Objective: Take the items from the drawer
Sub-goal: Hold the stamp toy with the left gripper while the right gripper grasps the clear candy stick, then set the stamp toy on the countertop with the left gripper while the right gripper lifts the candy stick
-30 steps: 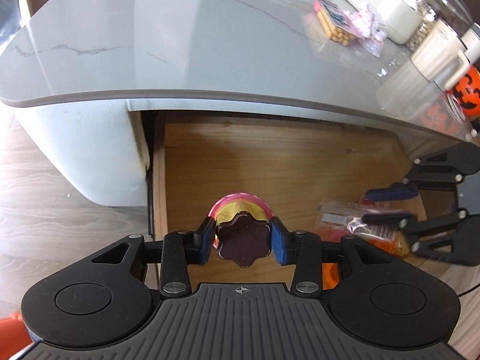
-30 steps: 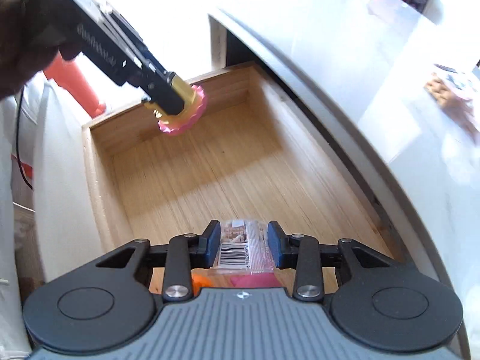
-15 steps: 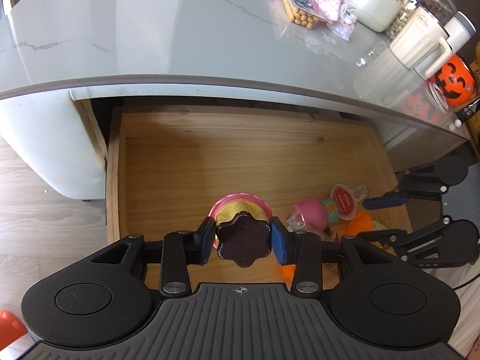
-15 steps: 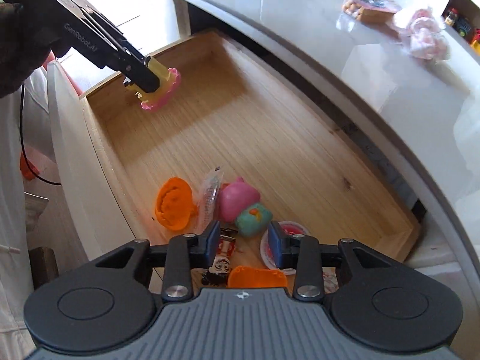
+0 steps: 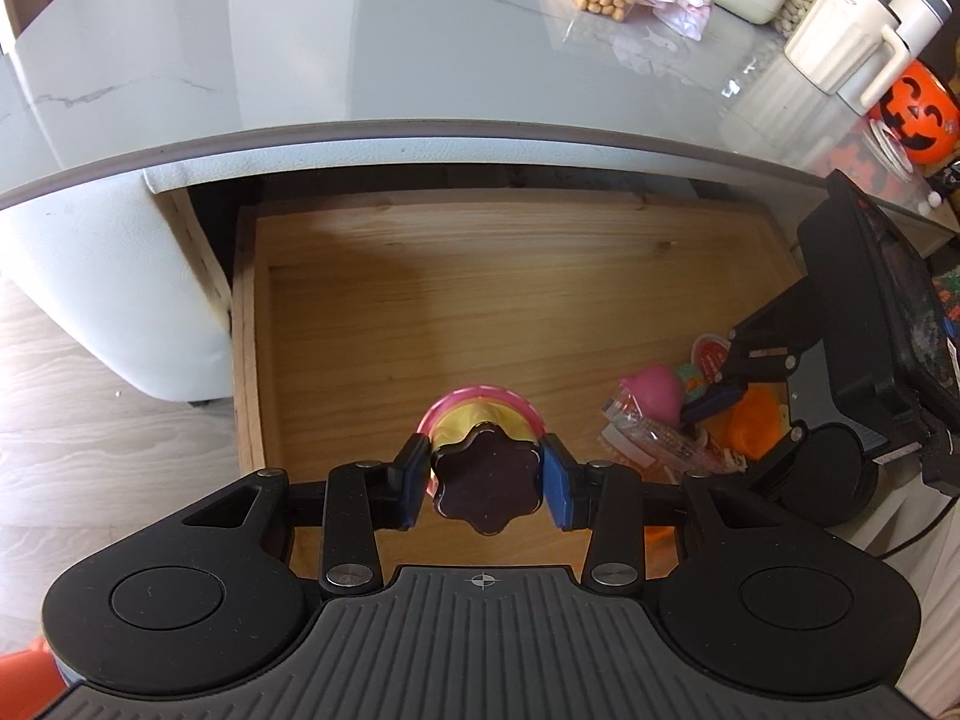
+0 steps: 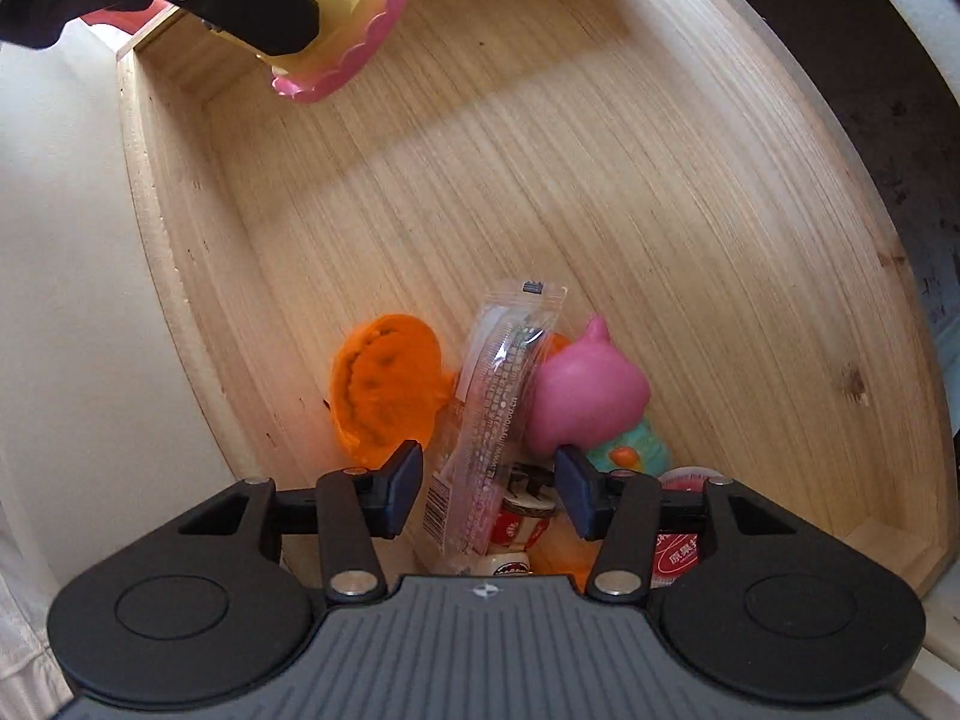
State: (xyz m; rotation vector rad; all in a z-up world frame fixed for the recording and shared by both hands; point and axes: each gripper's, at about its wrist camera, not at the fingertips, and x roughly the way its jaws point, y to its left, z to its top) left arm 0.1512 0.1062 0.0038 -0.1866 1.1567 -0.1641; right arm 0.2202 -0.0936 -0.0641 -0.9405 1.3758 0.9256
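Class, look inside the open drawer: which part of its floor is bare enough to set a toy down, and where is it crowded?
The drawer floor is bare from its back wall forward to the orange shell, clear snack packet and pink pig toy. That front corner is crowded, under the right gripper.

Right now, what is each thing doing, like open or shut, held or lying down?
Drawer: pulled open.
Toy cake: held in the left gripper, above the drawer.
Right gripper: open, jaws just been opening, over the snack packet, not pressing it.
Snack packet: lying in the drawer.
Pink pig: lying in the drawer.
Orange mould: lying in the drawer.
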